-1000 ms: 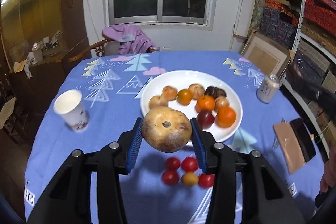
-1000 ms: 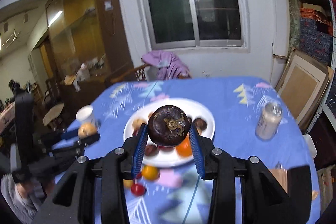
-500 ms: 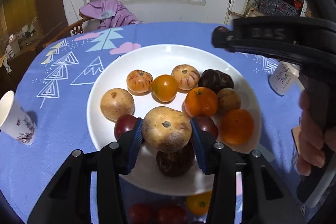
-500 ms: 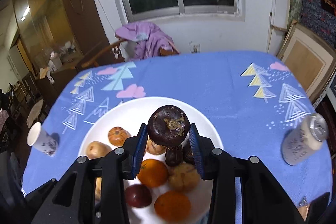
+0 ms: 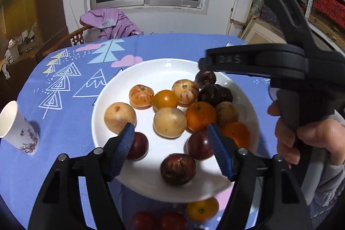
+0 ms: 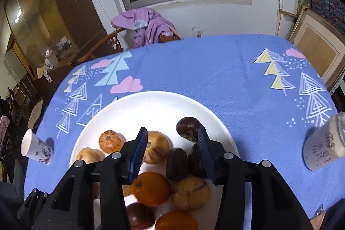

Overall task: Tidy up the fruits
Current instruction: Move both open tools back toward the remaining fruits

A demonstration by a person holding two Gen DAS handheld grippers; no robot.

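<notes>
hiding plate (image 5: 151,72) fruit, left gripper (image 5: 170,149), tomatoes (image 5: 159,220) cropped

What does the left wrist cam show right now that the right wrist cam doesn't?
Only the left wrist view: the right gripper's body and the hand holding it, plus loose fruits on the cloth in front of the plate. Only the right wrist view: the can at the table's right side. Both: the white plate of fruit, the paper cup, and each view's own gripper, left gripper and right gripper, open and empty over the plate.
</notes>
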